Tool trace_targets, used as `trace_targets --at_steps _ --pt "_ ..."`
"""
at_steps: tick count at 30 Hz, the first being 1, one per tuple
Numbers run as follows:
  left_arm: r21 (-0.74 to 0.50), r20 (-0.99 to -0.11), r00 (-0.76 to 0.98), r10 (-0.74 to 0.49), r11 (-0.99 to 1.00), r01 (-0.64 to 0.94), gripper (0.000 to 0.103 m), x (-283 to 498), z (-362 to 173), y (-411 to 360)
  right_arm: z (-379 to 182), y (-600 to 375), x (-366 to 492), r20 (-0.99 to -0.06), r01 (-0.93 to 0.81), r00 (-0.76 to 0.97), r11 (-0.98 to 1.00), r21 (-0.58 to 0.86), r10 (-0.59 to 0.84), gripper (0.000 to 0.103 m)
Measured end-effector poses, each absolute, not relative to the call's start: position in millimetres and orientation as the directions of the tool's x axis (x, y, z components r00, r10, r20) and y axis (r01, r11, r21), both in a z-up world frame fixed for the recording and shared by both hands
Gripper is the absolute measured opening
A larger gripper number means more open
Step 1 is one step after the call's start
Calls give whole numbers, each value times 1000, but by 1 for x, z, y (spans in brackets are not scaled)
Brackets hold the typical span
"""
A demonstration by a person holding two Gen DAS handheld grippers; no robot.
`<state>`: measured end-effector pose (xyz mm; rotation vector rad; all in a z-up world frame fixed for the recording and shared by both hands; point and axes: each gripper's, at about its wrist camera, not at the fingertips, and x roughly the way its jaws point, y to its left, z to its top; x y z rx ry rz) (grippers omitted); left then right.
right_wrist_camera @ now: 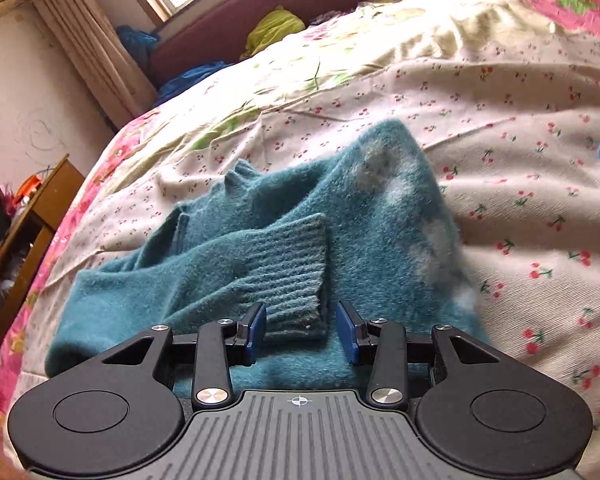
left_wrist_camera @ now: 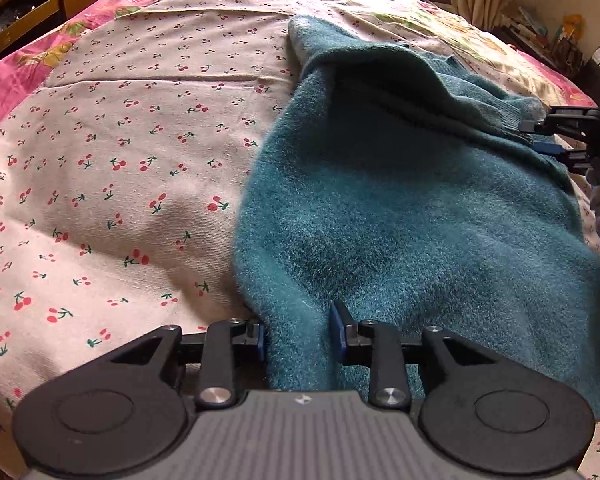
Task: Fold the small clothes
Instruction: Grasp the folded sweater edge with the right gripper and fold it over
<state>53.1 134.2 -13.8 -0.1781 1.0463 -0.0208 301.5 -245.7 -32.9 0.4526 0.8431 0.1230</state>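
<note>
A fuzzy teal sweater (left_wrist_camera: 400,208) lies on the cherry-print bedsheet (left_wrist_camera: 112,152), a thick fold of its edge pinched between the blue pads of the left tool (left_wrist_camera: 300,336), while the right tool (right_wrist_camera: 301,330) stands parted around the ribbed cuff (right_wrist_camera: 288,268), pads clear of it.

- The fuzzy teal knitted sweater (left_wrist_camera: 400,220) looks soft and hairy, with a ribbed cuff (right_wrist_camera: 288,276) and pale worn patches.
- The pink cotton bedsheet with little red cherries (left_wrist_camera: 120,160) looks thin, matt and wrinkled.
- The left gripper (left_wrist_camera: 300,340) and right gripper (right_wrist_camera: 302,328) are matt black plastic with shiny metal screws, blue pads and a grey ridged body.
- The brown wooden shelf (right_wrist_camera: 40,208) looks smooth.
</note>
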Motion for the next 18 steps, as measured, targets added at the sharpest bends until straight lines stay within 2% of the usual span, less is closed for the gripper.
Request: trace_targets --at_steps 3,5,7,10,14,16,17,18 --pt "-165 -859 502 -106 983 -74 44 56 -17 135 -34 -244 305 -697 105 667 893 437 263 40" --pt "-179 -856 504 -110 980 -90 44 56 -17 137 -27 -246 302 -697 109 674 899 423 247 18" --pt "-177 -855 509 -104 979 -97 44 55 -17 136 -17 -253 295 -673 98 694 894 437 254 7" --pt "-162 -853 514 -94 983 -90 44 55 -16 132 -7 -258 287 -665 116 723 916 385 188 0" --pt "-152 -852 516 -87 985 -84 44 55 -18 129 -23 -257 292 -733 156 674 951 268 96 0" --pt "-146 -851 518 -82 986 -85 44 54 -18 129 -17 -253 282 -710 148 698 952 268 92 1" --pt "-148 -850 520 -82 985 -87 44 54 -17 129 -11 -250 275 -685 125 721 954 274 103 9" --pt "-151 -849 523 -83 985 -89 44 53 -15 129 -6 -246 271 -671 97 731 954 283 125 9"
